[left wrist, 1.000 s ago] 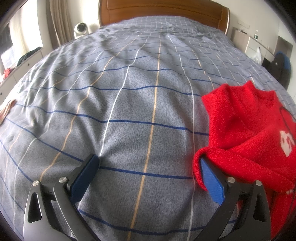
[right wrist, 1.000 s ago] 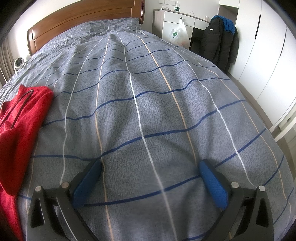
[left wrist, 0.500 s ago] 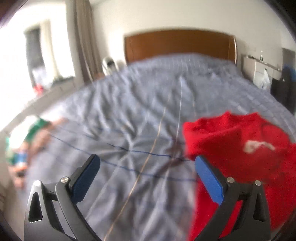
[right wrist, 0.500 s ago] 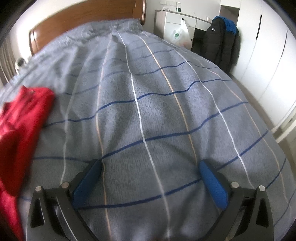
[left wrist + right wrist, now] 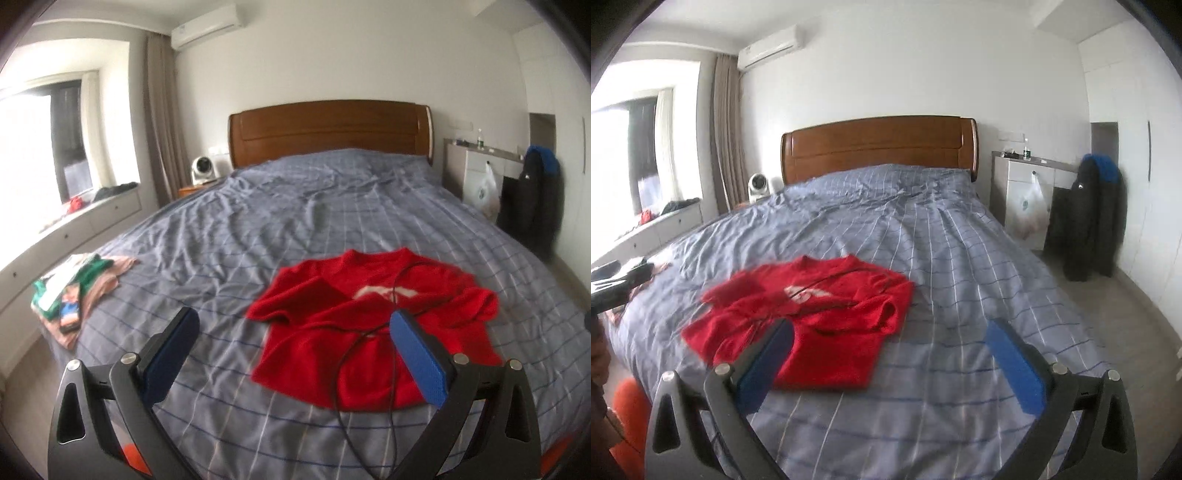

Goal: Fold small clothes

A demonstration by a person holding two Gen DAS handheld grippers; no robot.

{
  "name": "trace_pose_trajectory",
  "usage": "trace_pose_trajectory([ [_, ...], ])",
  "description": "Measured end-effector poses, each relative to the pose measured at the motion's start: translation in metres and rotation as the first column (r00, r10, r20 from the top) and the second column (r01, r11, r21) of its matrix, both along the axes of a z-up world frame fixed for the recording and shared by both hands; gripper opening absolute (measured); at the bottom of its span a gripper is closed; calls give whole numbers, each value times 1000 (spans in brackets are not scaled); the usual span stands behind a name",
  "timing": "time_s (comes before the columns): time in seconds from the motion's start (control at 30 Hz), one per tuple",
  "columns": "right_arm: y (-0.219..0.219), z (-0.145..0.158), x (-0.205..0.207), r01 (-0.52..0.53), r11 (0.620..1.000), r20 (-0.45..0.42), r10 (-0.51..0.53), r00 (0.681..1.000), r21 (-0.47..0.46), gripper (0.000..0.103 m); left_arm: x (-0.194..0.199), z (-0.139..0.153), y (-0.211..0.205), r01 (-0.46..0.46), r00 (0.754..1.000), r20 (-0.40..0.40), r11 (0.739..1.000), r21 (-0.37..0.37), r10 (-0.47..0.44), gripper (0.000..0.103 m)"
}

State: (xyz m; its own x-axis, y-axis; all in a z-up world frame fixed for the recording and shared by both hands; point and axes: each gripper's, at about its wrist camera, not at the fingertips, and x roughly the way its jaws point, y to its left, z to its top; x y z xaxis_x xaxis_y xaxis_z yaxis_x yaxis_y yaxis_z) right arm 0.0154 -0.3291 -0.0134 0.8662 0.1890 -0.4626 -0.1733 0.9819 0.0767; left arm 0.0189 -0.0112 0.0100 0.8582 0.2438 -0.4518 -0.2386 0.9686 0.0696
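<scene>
A red sweater (image 5: 369,325) with a white chest print lies partly folded and rumpled on the grey checked bed cover (image 5: 280,229), near the foot of the bed. In the right wrist view the same red sweater (image 5: 820,314) sits left of centre. My left gripper (image 5: 295,350) is held up above the bed, open, nothing between its blue pads. My right gripper (image 5: 890,358) is likewise raised and open, with the sweater beyond its left finger. A thin black cable (image 5: 347,373) crosses over the sweater in the left wrist view.
A small pile of folded clothes (image 5: 74,291) in green, pink and white lies at the bed's left edge. Behind are a wooden headboard (image 5: 328,129), a white fan (image 5: 202,170), a white cabinet (image 5: 480,173) and a dark jacket (image 5: 1086,221) hanging at the right.
Both grippers have lifted and pulled back from close over the bed cover to a high, far view. The left gripper has come away from the sweater's edge. The sweater lies free.
</scene>
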Motion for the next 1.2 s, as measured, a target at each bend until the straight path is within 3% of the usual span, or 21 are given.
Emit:
trace_pose_trajectory([
  [0.1,9,5,-9,-32,999,2,32,999,21,103,-4,1,2,-6,1000,0,1000,-1,6,103],
  [0.23,27,3,-10,-57,996,29,59,998,-64,103,-3,0,5,-17,1000,-13,1000,0,17,103],
  [0.37,15,-21,43,-9,998,-36,6,999,-68,103,23,-18,28,-44,997,-67,999,18,45,103],
  [0.43,-8,-47,89,92,992,-124,-102,987,-85,103,47,-38,51,-34,994,-102,999,-12,33,103],
  [0.5,-36,-83,141,179,979,-239,-198,950,-99,103,78,-59,76,0,986,-165,997,-78,-13,103],
  [0.6,-67,-138,202,215,972,-410,-235,881,-95,103,137,-99,125,17,961,-268,979,-204,-73,103],
  [0.63,-73,-157,216,212,972,-466,-237,853,-106,103,154,-112,138,1,953,-297,976,-217,-67,103],
  [0.7,-77,-188,231,177,974,-518,-226,825,-143,103,181,-136,160,-63,939,-343,984,-165,3,103],
  [0.77,-77,-194,226,172,974,-468,-223,855,-150,103,204,-162,173,-79,908,-417,993,-83,37,103],
  [0.8,-77,-193,224,174,973,-462,-226,857,-153,103,212,-174,176,-56,896,-444,995,-81,14,103],
  [0.97,-79,-195,222,172,971,-464,-230,855,-163,103,209,-187,192,-25,922,-382,975,-222,-63,103],
  [1.1,-78,-194,220,172,972,-464,-229,855,-162,103,200,-186,178,-19,927,-373,985,-171,-47,103],
  [1.2,-70,-193,223,173,971,-465,-231,855,-164,103,198,-184,183,-18,930,-364,978,-208,-60,103],
])
